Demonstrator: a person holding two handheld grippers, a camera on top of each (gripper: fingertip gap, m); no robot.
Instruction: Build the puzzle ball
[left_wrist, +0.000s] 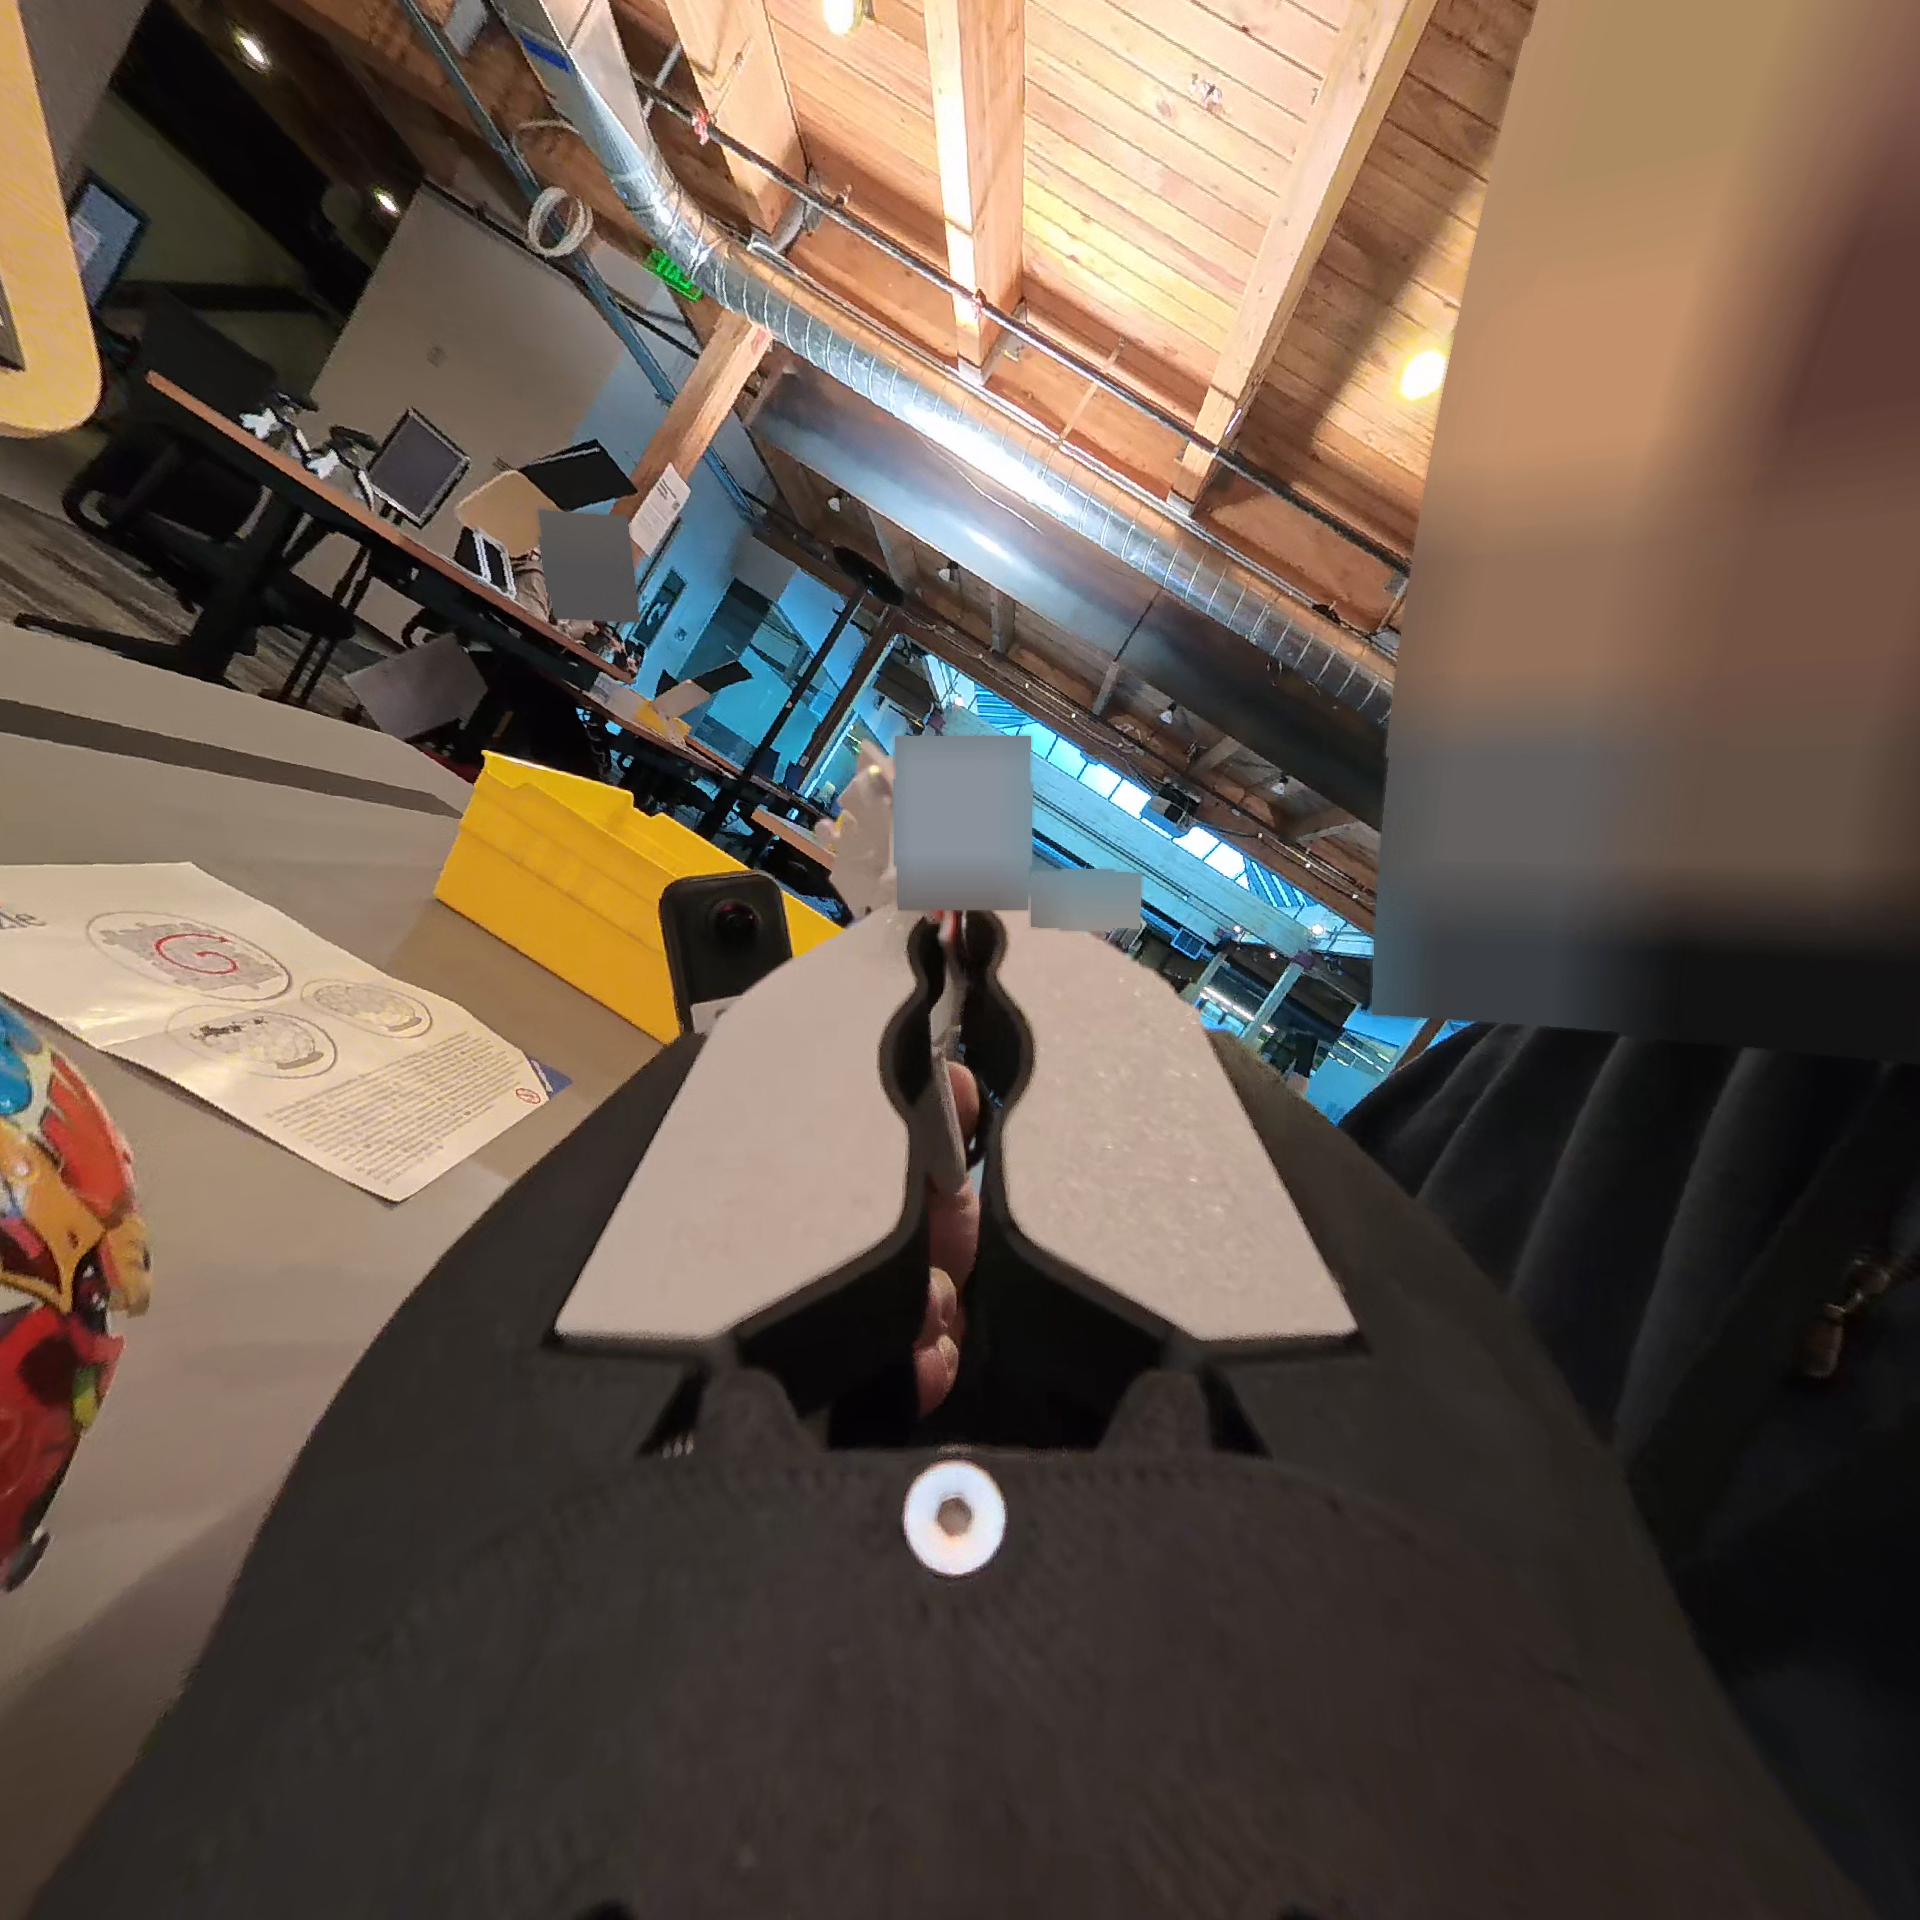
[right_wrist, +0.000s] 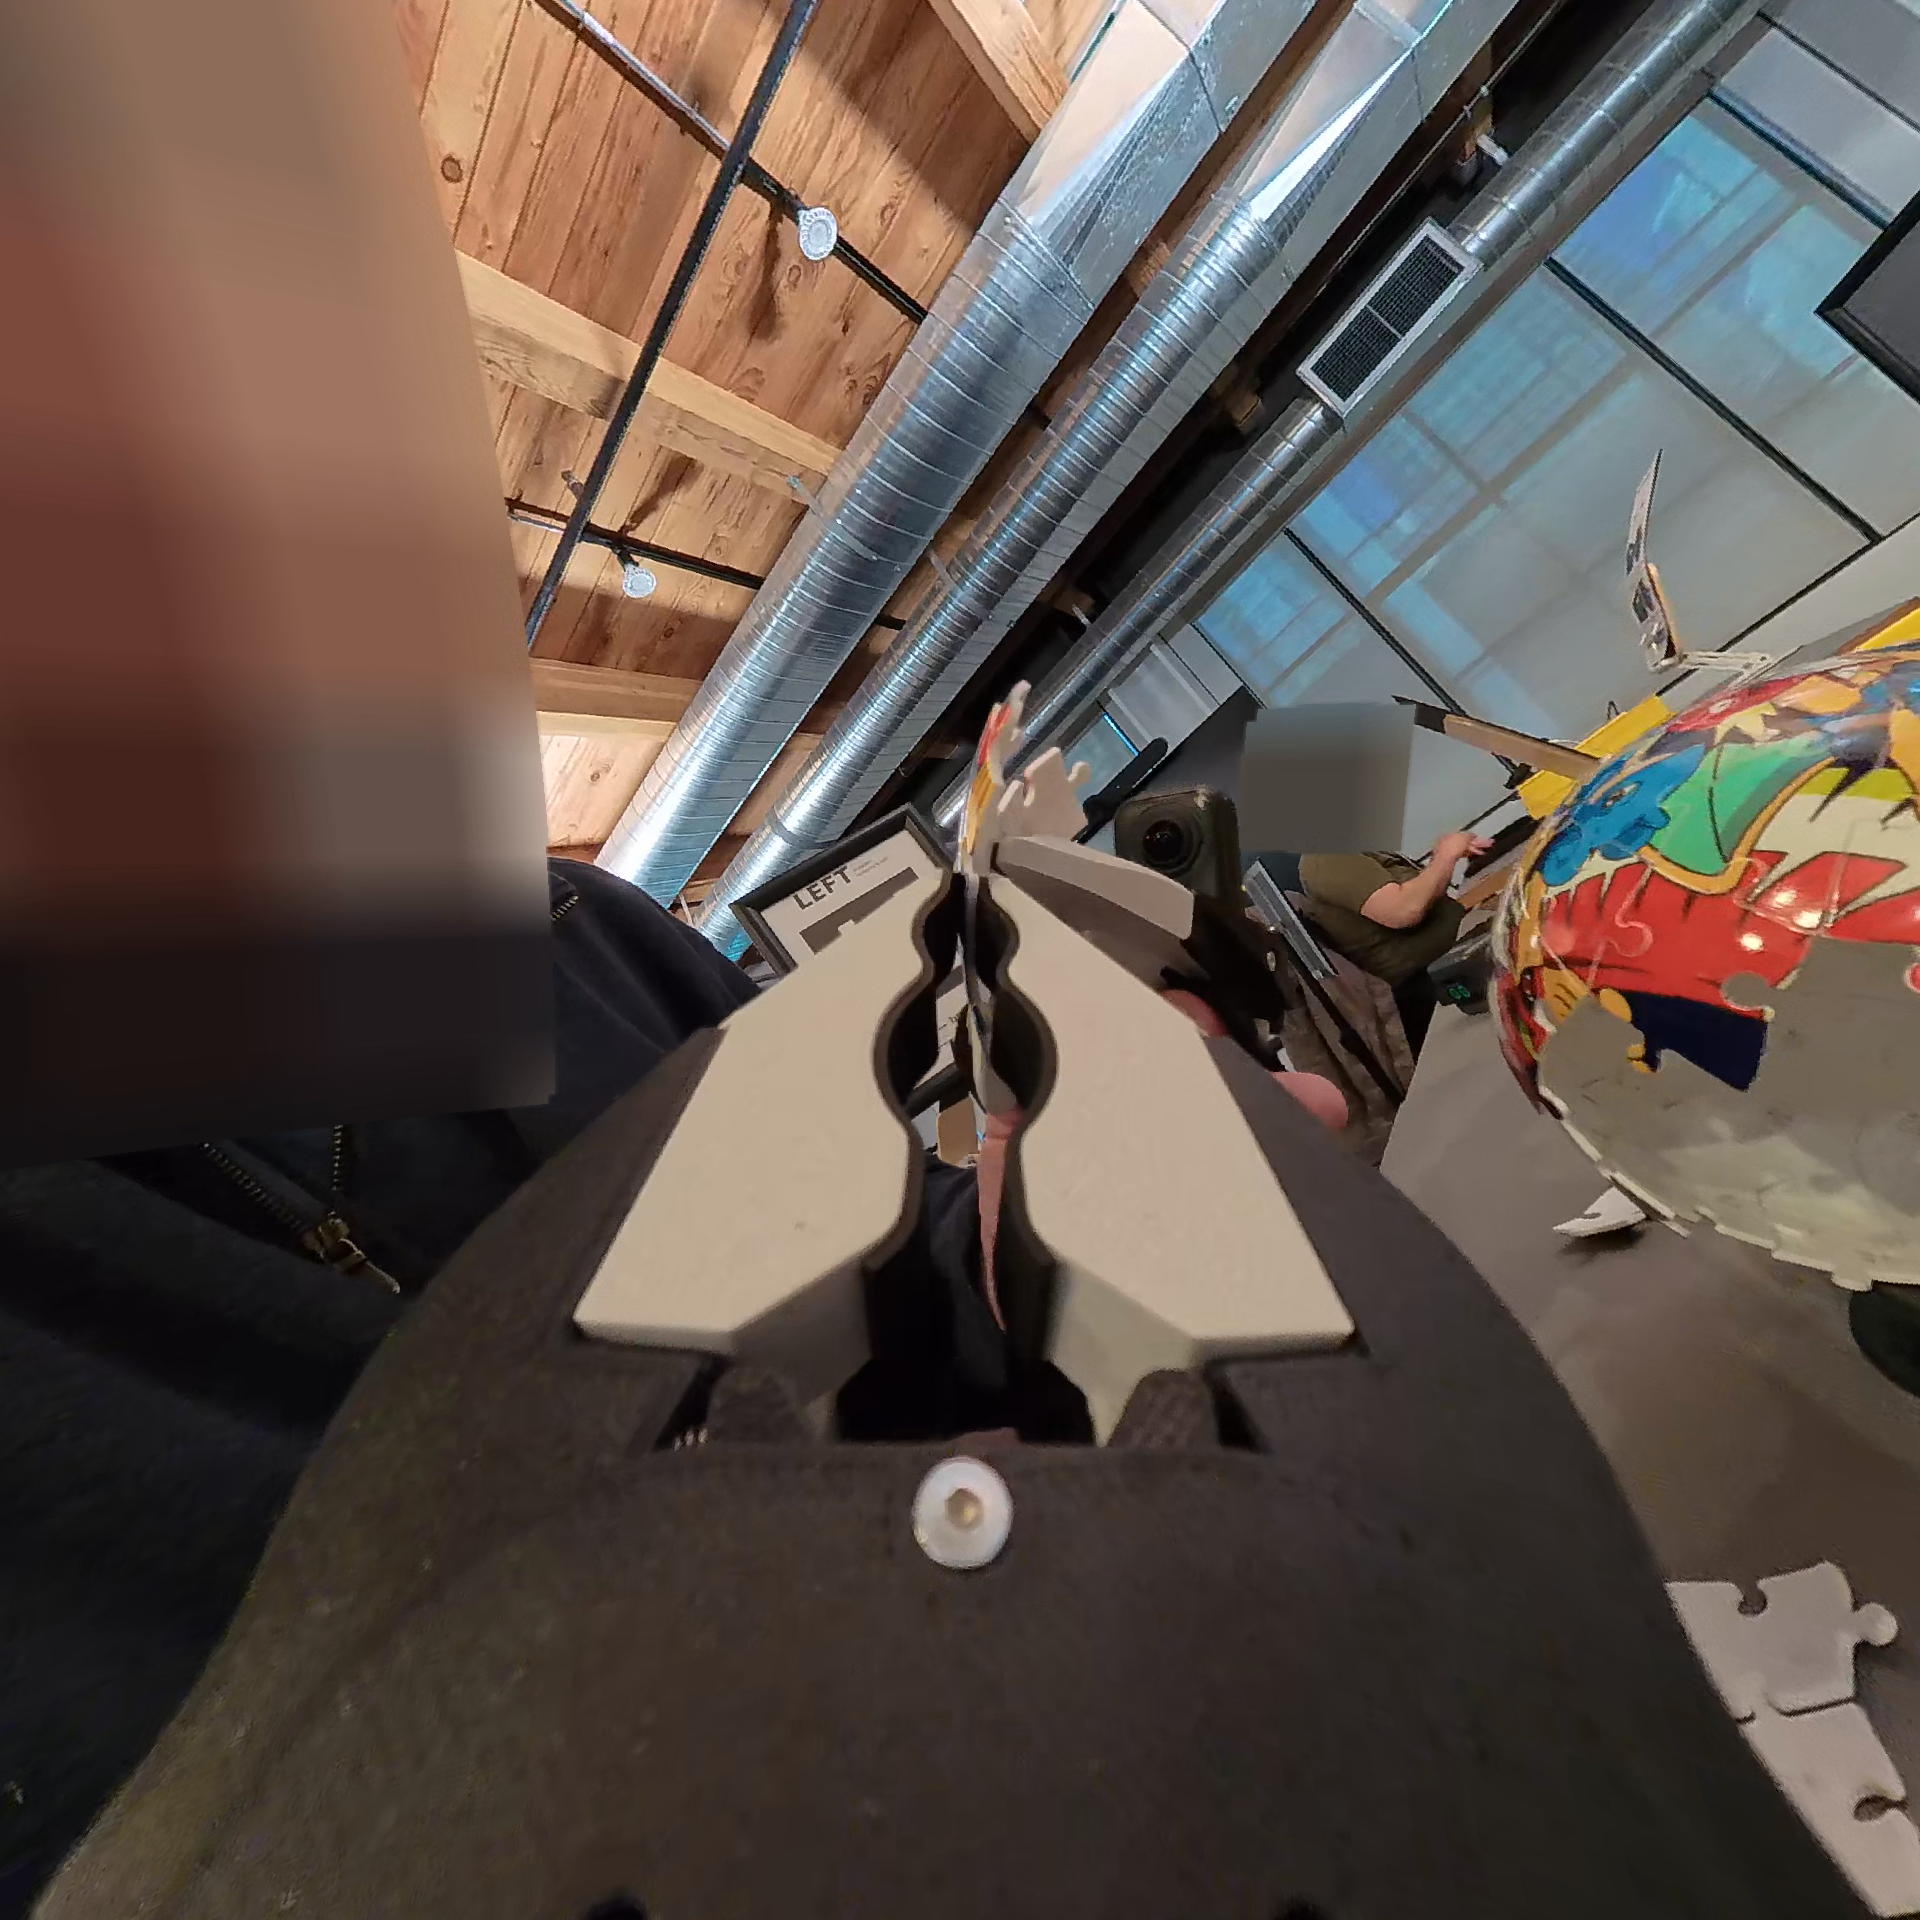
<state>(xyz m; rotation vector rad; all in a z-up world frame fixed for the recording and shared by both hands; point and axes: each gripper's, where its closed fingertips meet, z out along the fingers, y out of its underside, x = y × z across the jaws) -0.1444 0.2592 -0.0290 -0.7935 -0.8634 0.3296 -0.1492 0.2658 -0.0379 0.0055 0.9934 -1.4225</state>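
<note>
The glossy, curved, half-built puzzle ball (left_wrist: 62, 1278) sits on the matte grey table (left_wrist: 312, 1299). Both the left gripper (left_wrist: 954, 940) and the right gripper (right_wrist: 977, 894) pinch thin, knobbed puzzle pieces (right_wrist: 1023, 790), raised above the table.

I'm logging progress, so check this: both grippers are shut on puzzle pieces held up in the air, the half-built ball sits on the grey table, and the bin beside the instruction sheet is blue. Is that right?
One thing is wrong: the bin beside the instruction sheet is yellow, not blue, as the left wrist view shows. The rest stands: the left gripper and right gripper are shut on puzzle pieces, and the half-built ball sits on the grey table.
</note>
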